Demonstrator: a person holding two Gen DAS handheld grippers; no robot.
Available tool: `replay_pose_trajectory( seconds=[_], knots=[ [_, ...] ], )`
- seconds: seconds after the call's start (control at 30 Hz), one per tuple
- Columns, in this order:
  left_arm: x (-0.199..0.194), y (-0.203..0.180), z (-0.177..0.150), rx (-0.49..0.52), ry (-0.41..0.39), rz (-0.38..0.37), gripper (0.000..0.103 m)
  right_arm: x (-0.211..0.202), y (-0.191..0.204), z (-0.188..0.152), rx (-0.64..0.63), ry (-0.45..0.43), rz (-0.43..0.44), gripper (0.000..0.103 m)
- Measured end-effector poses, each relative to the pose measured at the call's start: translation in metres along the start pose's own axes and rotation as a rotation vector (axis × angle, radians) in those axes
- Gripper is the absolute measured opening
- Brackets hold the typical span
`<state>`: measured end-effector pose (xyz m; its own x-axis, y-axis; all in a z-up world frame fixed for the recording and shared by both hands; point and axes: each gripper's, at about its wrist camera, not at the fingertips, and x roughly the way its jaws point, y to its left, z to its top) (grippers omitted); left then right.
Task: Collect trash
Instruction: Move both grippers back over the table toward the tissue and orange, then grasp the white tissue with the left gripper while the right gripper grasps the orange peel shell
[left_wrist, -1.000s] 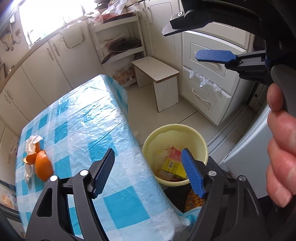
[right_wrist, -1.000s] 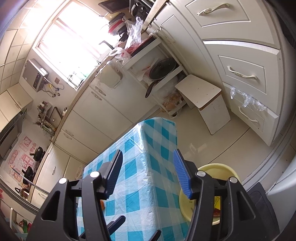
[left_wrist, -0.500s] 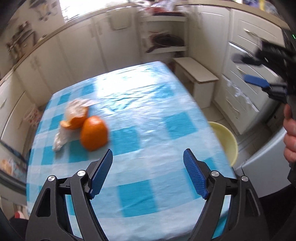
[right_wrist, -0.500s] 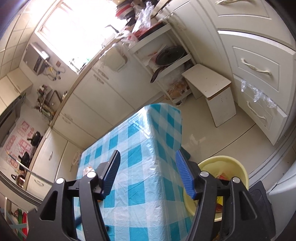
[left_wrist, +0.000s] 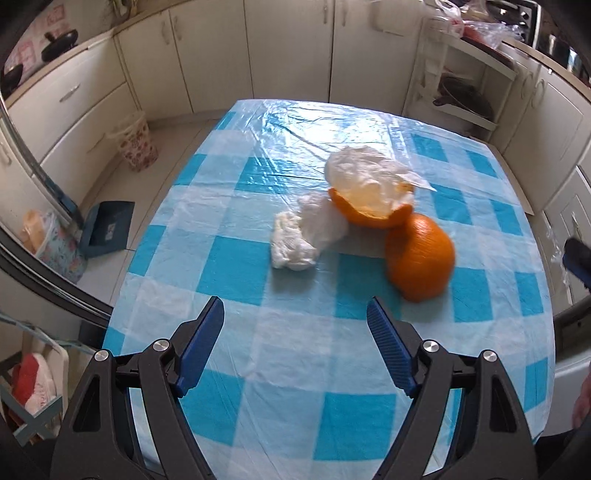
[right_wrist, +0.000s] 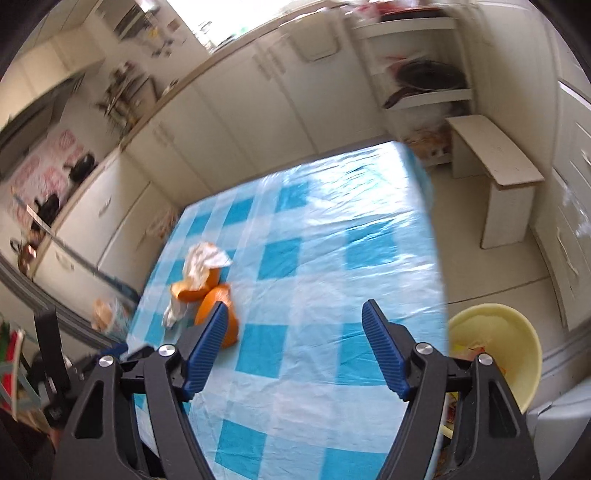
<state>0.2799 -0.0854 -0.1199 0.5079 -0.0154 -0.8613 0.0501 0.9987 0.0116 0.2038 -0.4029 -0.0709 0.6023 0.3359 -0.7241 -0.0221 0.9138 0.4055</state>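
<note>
Left gripper (left_wrist: 295, 328): jaws spread wide, nothing between them, above the near part of the table (left_wrist: 229, 280), pointing at the trash cluster

Right gripper (right_wrist: 293, 332): jaws equally wide, holding nothing, over the table's middle, view blurred

Item 1, crumpled white tissue (left_wrist: 306, 236): nearest the left jaws, lying on the checked plastic cloth, touching the peel cup behind it. Judged very light and soft; should crush to fit any pinch. Best taken across its bulging middle

Item 2, orange peel cup (left_wrist: 373, 214): open side up, with a thin crinkled white wrapper (left_wrist: 369, 177) resting in it. Judged light, springy, slightly slick outside; grip the rim wall, one finger inside, one outside

Item 3, orange peel dome (left_wrist: 419, 258): rounded side up, touching the cup. Judged hollow and prone to skid on the glossy cloth; pinch across its lower edge

Destination, yellow bin (right_wrist: 495, 354): on the floor just beside the table's right edge, already holding scraps

Clearance: broad bare cloth on all sides of the cluster; table edges well apart from it; stool (right_wrist: 498, 184) beyond the far right corner
</note>
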Motion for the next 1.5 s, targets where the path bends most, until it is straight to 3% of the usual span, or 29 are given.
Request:
replay_pose_trajectory(
  seconds=[0.17, 0.3, 0.87, 1.03, 1.13, 1.23, 1.3, 1.37, 1.5],
  knots=[
    [0.026, 0.000, 0.017, 0.050, 0.011, -0.015, 0.076, 0.039, 0.049, -0.008, -0.155, 0.061, -0.022, 0.080],
    [0.040, 0.001, 0.031, 0.087, 0.002, -0.017, 0.076, 0.066, 0.072, -0.011, -0.203, 0.090, -0.039, 0.081],
    [0.067, 0.019, 0.045, 0.077, 0.015, -0.085, 0.075, 0.116, 0.094, -0.012, -0.257, 0.136, -0.087, 0.081],
    [0.070, 0.011, 0.045, 0.106, 0.014, -0.089, 0.071, 0.122, 0.090, -0.011, -0.268, 0.153, -0.089, 0.065],
    [0.074, 0.004, 0.044, 0.126, 0.022, -0.095, 0.064, 0.121, 0.091, -0.011, -0.281, 0.161, -0.076, 0.058],
    [0.072, -0.004, 0.042, 0.156, 0.008, -0.083, 0.048, 0.119, 0.088, -0.011, -0.283, 0.165, -0.066, 0.048],
    [0.069, -0.006, 0.042, 0.158, 0.010, -0.095, 0.032, 0.115, 0.084, -0.011, -0.282, 0.165, -0.064, 0.044],
    [0.067, -0.007, 0.041, 0.152, 0.019, -0.114, 0.023, 0.110, 0.079, -0.010, -0.277, 0.163, -0.061, 0.041],
    [0.063, -0.003, 0.037, 0.132, 0.052, -0.170, 0.019, 0.097, 0.067, -0.011, -0.269, 0.157, -0.060, 0.039]
  ],
)
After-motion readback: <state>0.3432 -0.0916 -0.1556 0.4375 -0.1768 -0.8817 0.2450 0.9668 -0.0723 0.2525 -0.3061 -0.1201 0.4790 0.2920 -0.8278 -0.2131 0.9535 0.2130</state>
